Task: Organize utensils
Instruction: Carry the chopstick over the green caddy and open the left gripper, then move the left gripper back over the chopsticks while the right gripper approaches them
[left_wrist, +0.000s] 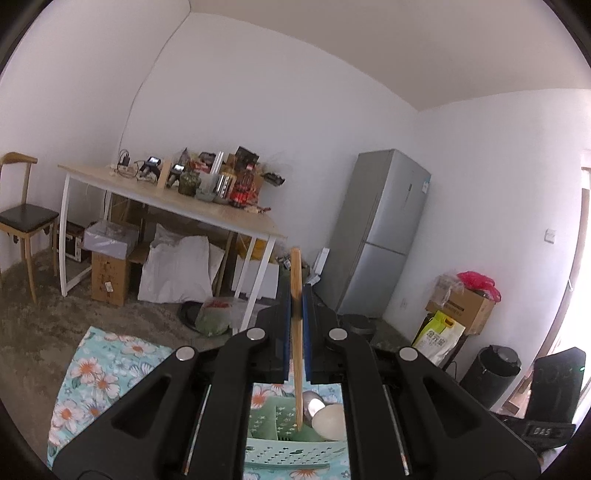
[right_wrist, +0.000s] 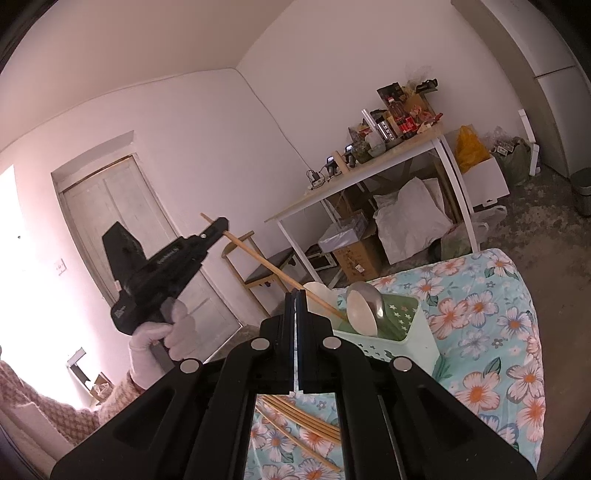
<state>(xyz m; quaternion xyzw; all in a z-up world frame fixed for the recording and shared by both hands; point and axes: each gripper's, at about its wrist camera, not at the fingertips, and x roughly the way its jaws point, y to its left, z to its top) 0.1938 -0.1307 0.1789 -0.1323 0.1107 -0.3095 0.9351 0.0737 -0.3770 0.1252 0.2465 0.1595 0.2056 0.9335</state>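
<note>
The left gripper (left_wrist: 296, 314) clamps one wooden chopstick (left_wrist: 296, 354), tip entering the pale-green perforated plastic basket (right_wrist: 402, 343); several chopsticks (right_wrist: 306, 424) wait beneath the empty, closed right gripper (right_wrist: 296, 306).

A pale green perforated plastic basket (right_wrist: 406, 343) stands on the floral cloth (right_wrist: 491, 332). A cream ladle bowl (right_wrist: 362, 314) leans inside it. Loose bamboo chopsticks (right_wrist: 303, 424) lie on the cloth before the basket. A wooden table (right_wrist: 369, 177) stands behind.
</note>
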